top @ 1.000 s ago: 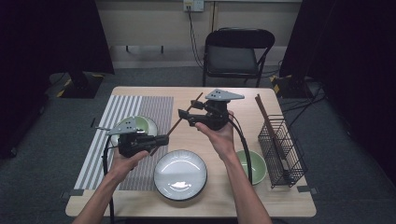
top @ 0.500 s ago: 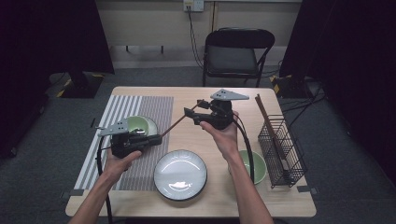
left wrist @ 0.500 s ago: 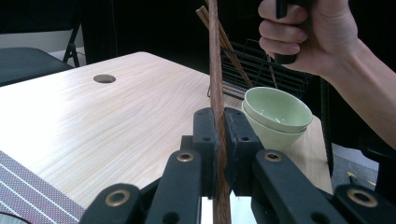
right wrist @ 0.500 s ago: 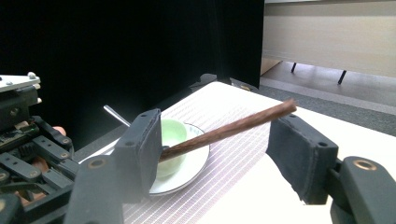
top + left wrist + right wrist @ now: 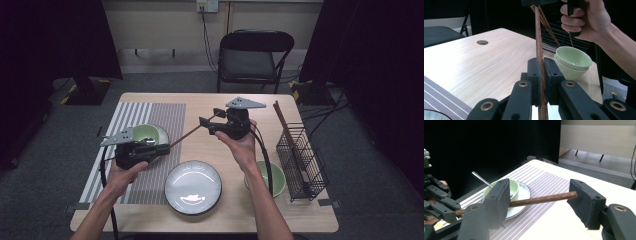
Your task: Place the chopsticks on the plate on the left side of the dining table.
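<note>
My left gripper (image 5: 167,147) (image 5: 540,62) is shut on a dark brown chopstick (image 5: 192,131) (image 5: 539,40), which it holds near one end above the striped mat. The stick slants up and to the right toward my right gripper (image 5: 209,125) (image 5: 540,192). That gripper hangs over the table's middle. Its jaws stand wide apart, and the chopstick (image 5: 541,199) lies crosswise between them. The stick's far tip reaches the right-hand pad (image 5: 584,202).
A green bowl (image 5: 147,134) (image 5: 510,190) with a metal spoon sits on a white saucer on the striped mat (image 5: 150,115). A white plate (image 5: 193,186) lies at the front. Stacked green bowls (image 5: 272,177) (image 5: 572,58) stand beside a wire rack (image 5: 300,160) that holds more chopsticks (image 5: 282,122).
My left gripper has shifted slightly left with the chopstick. The stick's far end, which reached past the right gripper, now ends between that gripper's jaws. The right hand sank a little.
</note>
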`<action>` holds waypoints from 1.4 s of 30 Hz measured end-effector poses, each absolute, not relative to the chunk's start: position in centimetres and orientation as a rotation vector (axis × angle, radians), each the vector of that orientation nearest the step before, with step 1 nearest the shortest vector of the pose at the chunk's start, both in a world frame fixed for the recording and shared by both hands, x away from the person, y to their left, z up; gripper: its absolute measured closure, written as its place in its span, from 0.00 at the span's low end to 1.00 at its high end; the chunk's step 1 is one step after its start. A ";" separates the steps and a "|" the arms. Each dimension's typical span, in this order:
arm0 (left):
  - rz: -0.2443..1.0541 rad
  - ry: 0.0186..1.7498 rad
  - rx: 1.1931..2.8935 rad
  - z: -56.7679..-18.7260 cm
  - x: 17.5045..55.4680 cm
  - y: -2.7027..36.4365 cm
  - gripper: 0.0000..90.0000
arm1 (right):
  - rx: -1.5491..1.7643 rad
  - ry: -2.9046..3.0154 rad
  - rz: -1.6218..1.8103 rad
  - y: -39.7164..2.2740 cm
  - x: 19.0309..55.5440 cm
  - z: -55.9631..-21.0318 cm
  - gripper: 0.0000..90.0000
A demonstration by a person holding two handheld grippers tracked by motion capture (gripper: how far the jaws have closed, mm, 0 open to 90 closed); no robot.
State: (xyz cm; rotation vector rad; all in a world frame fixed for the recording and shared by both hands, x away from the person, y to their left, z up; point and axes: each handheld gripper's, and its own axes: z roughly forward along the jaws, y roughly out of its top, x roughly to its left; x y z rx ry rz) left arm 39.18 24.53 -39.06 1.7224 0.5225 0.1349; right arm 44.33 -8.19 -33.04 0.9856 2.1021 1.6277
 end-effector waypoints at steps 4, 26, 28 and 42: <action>0.134 0.515 1.719 -39.1 39.2 24.6 0.94 | 0.985 2.096 1.626 -8.4 44.4 -33.1 0.37; 0.137 0.511 1.740 -39.2 39.3 24.1 0.94 | 1.012 2.095 1.591 -9.5 44.2 -34.1 0.34; 0.140 0.512 1.742 -39.2 39.4 24.1 0.94 | 1.007 2.090 1.597 -9.6 44.2 -34.0 0.34; 0.169 0.565 1.758 -39.8 39.7 25.6 0.94 | 0.997 2.068 1.560 -11.3 42.9 -33.3 0.27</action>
